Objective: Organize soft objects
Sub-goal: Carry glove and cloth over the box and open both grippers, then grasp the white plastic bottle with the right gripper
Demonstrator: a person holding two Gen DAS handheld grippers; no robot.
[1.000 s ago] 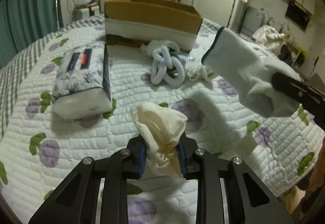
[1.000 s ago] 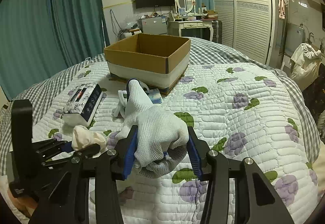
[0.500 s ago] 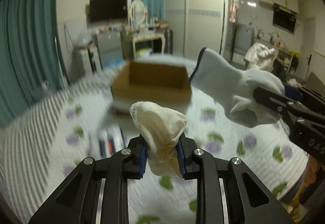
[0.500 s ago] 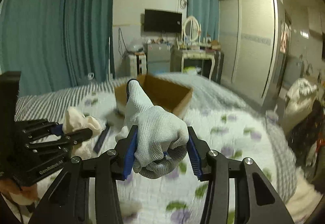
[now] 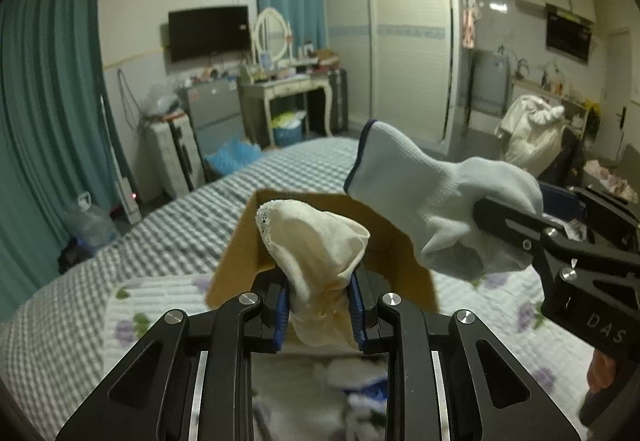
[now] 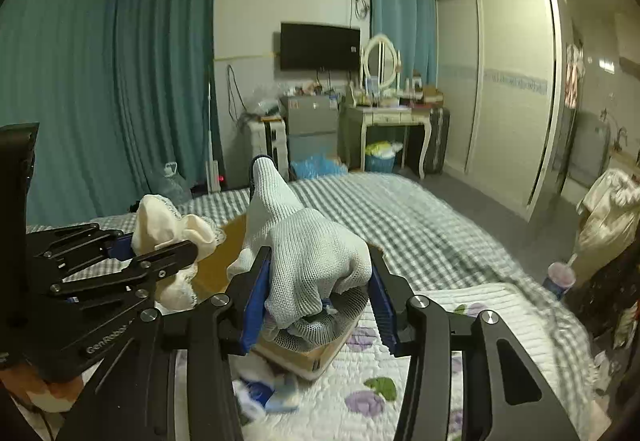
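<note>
My left gripper (image 5: 320, 309) is shut on a cream cloth (image 5: 320, 253), held up in the air just before the open cardboard box (image 5: 240, 253). My right gripper (image 6: 318, 305) is shut on a white knit glove (image 6: 304, 249) with a blue cuff, also raised over the box (image 6: 308, 357). In the left wrist view the glove (image 5: 432, 197) and the right gripper (image 5: 568, 265) hang at the right, beside the cloth. In the right wrist view the left gripper (image 6: 160, 257) with the cloth (image 6: 168, 225) is at the left.
The box stands on a bed with a white flowered quilt (image 6: 472, 361) over a grey checked cover (image 5: 160, 233). White and blue soft items (image 6: 260, 389) lie on the quilt before the box. A dresser, TV and wardrobe stand beyond the bed.
Both grippers have risen and moved forward toward the box with their loads. The tissue pack and the white rope toy have dropped out of view below.
</note>
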